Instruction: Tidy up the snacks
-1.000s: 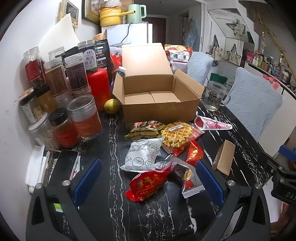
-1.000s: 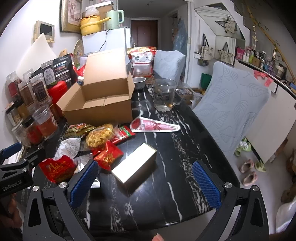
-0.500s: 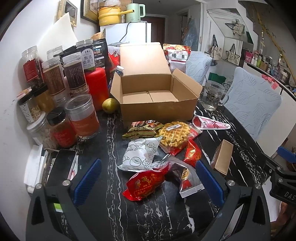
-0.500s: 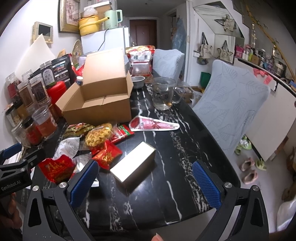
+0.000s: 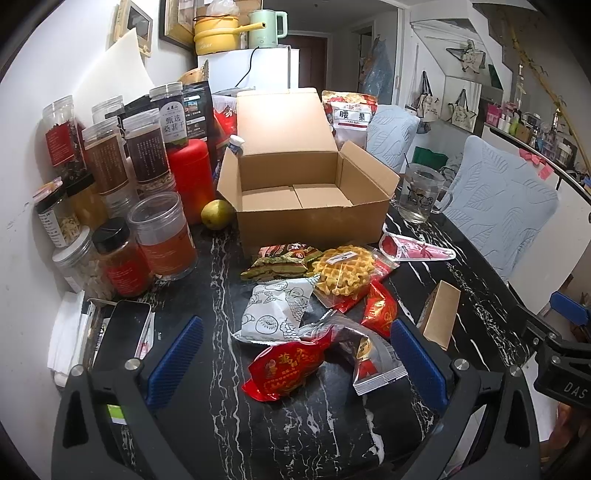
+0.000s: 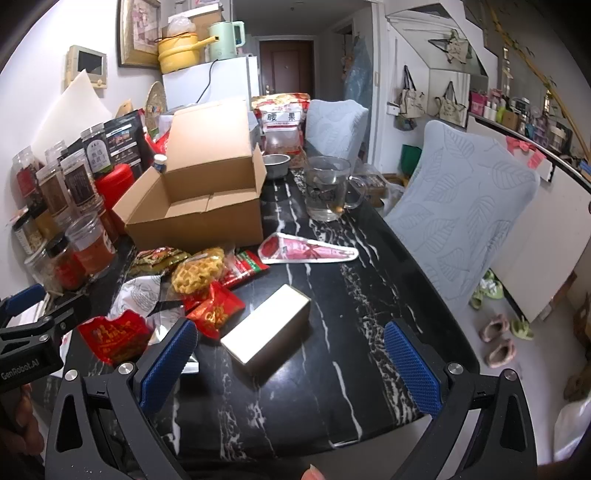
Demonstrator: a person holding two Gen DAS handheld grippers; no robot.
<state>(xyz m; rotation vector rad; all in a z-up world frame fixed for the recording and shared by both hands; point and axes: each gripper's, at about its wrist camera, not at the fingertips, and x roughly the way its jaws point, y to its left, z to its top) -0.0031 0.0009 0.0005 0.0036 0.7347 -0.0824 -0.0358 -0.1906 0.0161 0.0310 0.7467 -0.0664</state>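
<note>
Hovering with fingers spread wide and empty, the left gripper (image 5: pixel 295 354) frames a red snack packet (image 5: pixel 284 365) (others lie beyond), the right gripper (image 6: pixel 291 354) a gold box (image 6: pixel 267 338).

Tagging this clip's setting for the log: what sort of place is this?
Most likely a home dining area: a black marble table with padded chairs, a small fridge topped with a kettle, and slippers on the floor.
</note>
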